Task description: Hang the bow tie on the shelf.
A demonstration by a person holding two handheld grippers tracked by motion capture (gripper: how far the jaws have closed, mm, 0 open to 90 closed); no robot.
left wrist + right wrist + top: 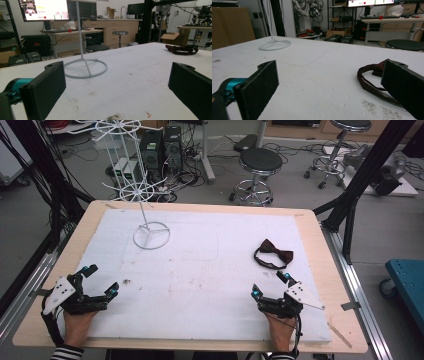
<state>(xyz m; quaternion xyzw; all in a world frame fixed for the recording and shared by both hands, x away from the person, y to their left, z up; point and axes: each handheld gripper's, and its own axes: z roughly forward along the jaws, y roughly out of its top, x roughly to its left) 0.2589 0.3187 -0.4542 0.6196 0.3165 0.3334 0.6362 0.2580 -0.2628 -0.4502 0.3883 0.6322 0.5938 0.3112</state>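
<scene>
Your left gripper (103, 281) and right gripper (270, 285) both rest wide open and empty near the table's (320, 245) front corners, the bow tie (272, 254) just beyond your right one, the stand (151, 235) toward the far-left corner.

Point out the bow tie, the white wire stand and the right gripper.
bow tie (276, 253): high view, on the dark knot of the bow.
white wire stand (151, 235): high view, on its ring base.
right gripper (270, 285): high view, midway between its open fingertips.
</scene>
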